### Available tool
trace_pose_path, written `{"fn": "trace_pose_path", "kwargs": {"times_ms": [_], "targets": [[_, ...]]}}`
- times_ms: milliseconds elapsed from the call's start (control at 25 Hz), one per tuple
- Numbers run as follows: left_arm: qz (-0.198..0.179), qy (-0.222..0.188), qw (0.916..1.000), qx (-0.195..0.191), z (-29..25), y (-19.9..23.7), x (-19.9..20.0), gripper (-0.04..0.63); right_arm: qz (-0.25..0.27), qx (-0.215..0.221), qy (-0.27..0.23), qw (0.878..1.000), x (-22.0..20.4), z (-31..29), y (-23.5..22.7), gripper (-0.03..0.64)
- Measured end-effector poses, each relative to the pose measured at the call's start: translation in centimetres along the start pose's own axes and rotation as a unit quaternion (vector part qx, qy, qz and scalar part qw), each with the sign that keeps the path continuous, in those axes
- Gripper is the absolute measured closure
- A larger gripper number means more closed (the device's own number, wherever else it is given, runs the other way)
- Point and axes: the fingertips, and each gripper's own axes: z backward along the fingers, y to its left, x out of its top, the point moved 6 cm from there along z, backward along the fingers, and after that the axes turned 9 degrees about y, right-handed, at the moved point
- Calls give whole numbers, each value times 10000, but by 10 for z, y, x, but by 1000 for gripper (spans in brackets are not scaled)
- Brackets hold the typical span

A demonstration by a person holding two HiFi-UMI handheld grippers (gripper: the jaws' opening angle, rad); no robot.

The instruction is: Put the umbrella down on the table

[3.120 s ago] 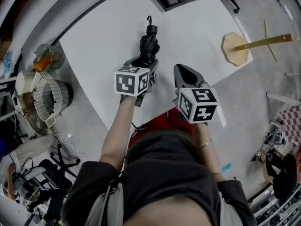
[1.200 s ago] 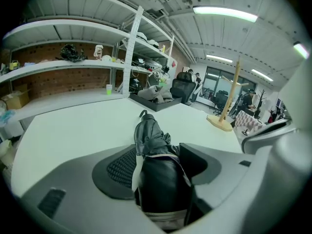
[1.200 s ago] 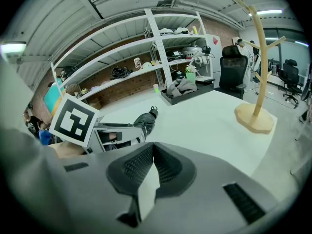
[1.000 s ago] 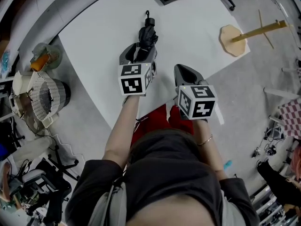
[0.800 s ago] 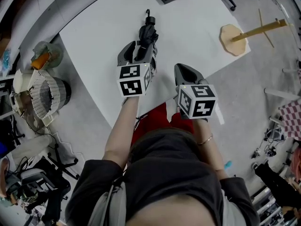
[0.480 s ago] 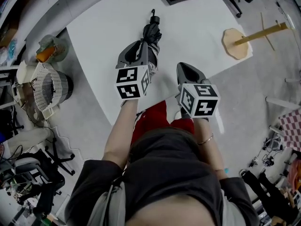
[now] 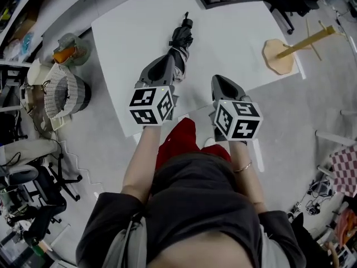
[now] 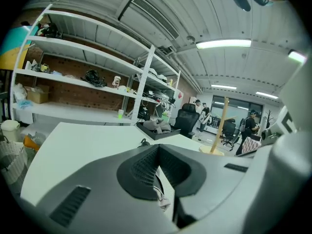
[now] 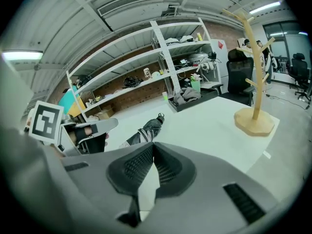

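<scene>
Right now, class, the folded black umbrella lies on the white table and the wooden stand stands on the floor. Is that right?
Not quite: the wooden stand stands on the white table, near its corner, as the right gripper view shows. The folded black umbrella does lie on the table.

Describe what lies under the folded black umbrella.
The white table lies under the folded black umbrella, which rests flat on it. The strip of tabletop directly beneath is covered by the umbrella itself.
</scene>
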Motion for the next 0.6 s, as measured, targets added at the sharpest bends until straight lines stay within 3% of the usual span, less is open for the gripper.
{"fn": "trace_pose_path", "kwargs": {"times_ms": [600], "targets": [[-45,-535,9985,102,75,-58,-14,584,465,353,-589,9966,-16,56,1,597]]}}
